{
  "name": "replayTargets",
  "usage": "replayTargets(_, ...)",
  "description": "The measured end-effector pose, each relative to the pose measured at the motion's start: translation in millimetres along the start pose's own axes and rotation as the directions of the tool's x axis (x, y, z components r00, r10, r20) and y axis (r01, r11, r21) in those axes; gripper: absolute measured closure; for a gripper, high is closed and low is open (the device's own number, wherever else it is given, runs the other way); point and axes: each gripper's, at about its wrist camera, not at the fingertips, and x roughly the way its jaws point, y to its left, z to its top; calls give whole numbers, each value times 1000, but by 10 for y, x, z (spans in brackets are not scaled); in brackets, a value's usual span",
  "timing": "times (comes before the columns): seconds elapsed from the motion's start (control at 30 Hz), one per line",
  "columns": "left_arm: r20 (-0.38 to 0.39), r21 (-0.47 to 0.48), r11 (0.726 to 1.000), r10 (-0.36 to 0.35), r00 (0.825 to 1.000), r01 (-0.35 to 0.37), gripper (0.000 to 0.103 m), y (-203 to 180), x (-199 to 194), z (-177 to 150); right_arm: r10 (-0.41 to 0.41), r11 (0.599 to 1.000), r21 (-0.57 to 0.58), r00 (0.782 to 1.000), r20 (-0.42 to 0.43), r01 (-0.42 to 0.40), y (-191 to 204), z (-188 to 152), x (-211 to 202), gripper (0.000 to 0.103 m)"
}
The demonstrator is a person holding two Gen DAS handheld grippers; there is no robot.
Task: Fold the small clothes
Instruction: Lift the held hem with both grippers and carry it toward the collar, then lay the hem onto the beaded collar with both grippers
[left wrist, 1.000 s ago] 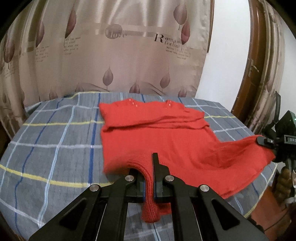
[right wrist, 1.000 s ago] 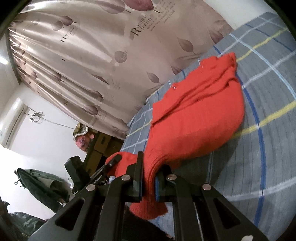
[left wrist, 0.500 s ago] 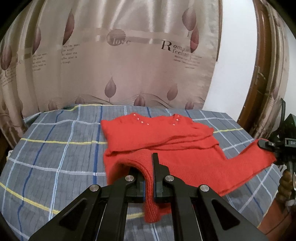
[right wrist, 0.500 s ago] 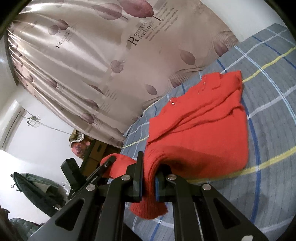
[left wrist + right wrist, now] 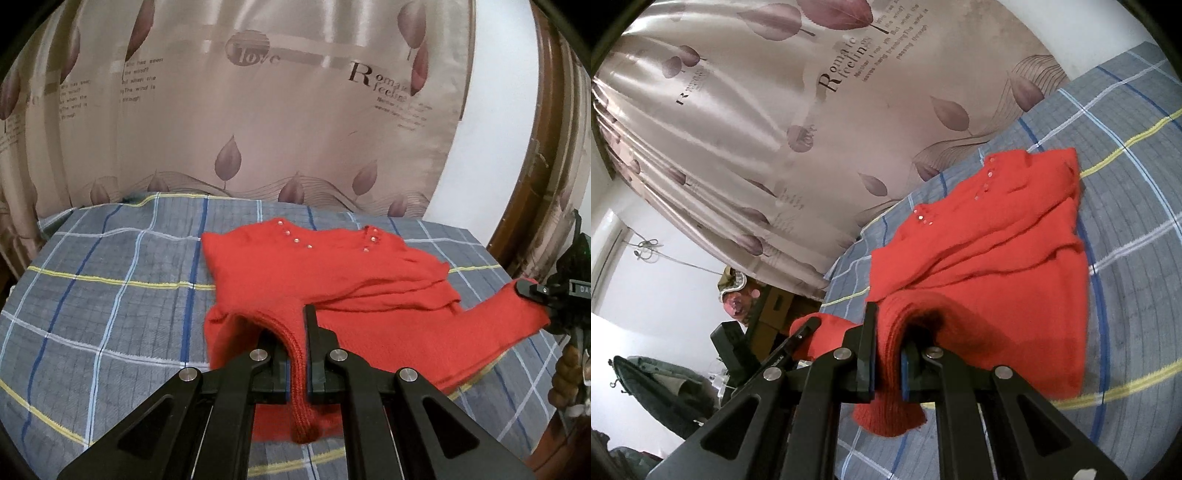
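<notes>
A red knit sweater (image 5: 332,273) with small beads at the neckline lies on a grey plaid bedcover (image 5: 110,295). My left gripper (image 5: 295,332) is shut on its ribbed bottom hem at the left corner, lifted over the body. My right gripper (image 5: 888,343) is shut on the other hem corner of the sweater (image 5: 997,258). The right gripper also shows at the right edge of the left wrist view (image 5: 532,290), and the left gripper shows in the right wrist view (image 5: 805,332). The hem is folded up toward the neckline.
A beige curtain (image 5: 258,110) with leaf prints hangs behind the bed. A wooden door frame (image 5: 535,166) stands at the right. Boxes and a clothes pile (image 5: 657,387) sit beyond the bed's edge in the right wrist view.
Both grippers have carried the hem forward and up toward the neckline. The sweater's lower half now folds over itself and less of the body lies flat.
</notes>
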Motion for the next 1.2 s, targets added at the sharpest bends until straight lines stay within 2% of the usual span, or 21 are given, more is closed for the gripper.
replayTargets(0.5, -34, -38, 999, 36, 999, -38, 98, 155, 515, 191, -32, 998, 50, 999, -3, 32, -349, 414, 428, 93)
replayTargets(1.2, -62, -78, 994, 77, 995, -82, 98, 315, 1133, 422, -57, 990, 128, 998, 8, 55, -803, 702, 776, 93)
